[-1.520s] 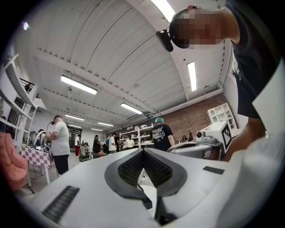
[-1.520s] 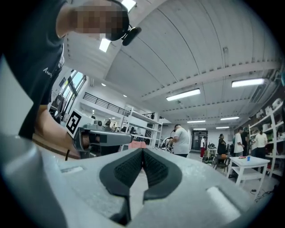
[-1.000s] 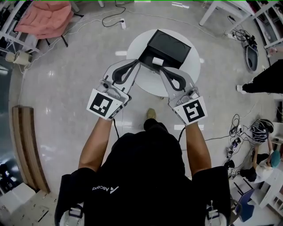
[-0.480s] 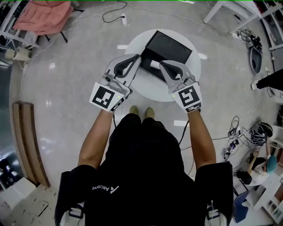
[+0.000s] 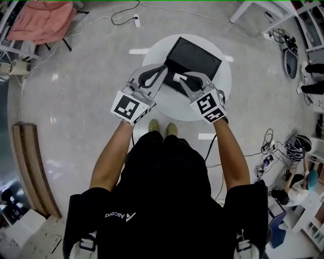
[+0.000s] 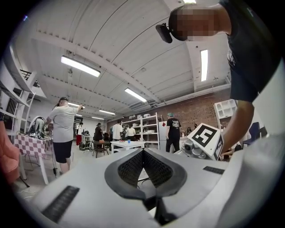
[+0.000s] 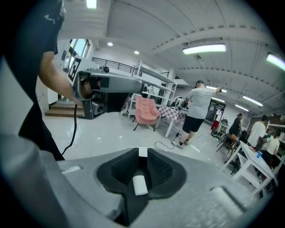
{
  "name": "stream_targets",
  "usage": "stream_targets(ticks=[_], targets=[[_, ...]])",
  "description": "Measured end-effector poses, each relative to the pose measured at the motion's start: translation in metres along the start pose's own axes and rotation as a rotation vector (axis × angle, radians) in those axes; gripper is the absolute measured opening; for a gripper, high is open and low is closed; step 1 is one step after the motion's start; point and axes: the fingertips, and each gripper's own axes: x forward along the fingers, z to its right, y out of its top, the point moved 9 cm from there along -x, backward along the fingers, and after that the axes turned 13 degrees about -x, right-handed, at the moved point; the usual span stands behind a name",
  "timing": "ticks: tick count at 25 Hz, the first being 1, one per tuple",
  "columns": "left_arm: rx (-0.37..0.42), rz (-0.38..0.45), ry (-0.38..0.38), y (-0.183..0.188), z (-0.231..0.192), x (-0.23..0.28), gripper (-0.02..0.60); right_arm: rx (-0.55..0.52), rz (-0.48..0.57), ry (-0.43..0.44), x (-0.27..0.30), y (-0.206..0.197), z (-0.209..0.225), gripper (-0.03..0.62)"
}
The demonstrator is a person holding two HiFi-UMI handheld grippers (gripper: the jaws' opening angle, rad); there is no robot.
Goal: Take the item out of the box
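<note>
A black box (image 5: pixel 195 53) lies on a round white table (image 5: pixel 172 109). A small white item (image 5: pixel 178 77) sits at the box's near edge. My right gripper (image 5: pixel 180 77) points left at it, and its jaws are opening. In the right gripper view the white item (image 7: pixel 139 185) lies in the narrow gap between the pads of the right gripper (image 7: pixel 142 153). I cannot see the pads pressing on it. My left gripper (image 5: pixel 163 68) is at the box's near left corner. In the left gripper view the left gripper (image 6: pixel 142 152) has its pads together and nothing between them.
A pink chair (image 5: pixel 43 23) and cables (image 5: pixel 126 12) are on the floor beyond the table. A wooden bench (image 5: pixel 33 167) stands at the left and white tables (image 5: pixel 263 10) at the top right. Several people (image 6: pixel 64 129) stand around the room.
Both grippers have moved forward and closer together over the box's near edge. The right gripper has turned left, and the white item now sits between its jaws.
</note>
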Motion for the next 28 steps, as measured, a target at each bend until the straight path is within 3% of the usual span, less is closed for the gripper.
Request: stream_targets(ticks=[12,15,28], targets=[[-0.04,-0.099,-0.023,-0.022,-0.05,0.009,-0.002,-0.062,-0.298,0.227,0.097,-0.05,-0.003,0.179],[-0.051,-0.078,-0.031,-0.021,-0.06,0.007,-0.002,-0.073,-0.37,0.275,0.117,-0.061,-0.007,0.196],[-0.102,-0.095,-0.045,-0.029,-0.066,0.008,-0.002,-0.071,-0.534,0.356,0.151,-0.099,-0.023,0.212]])
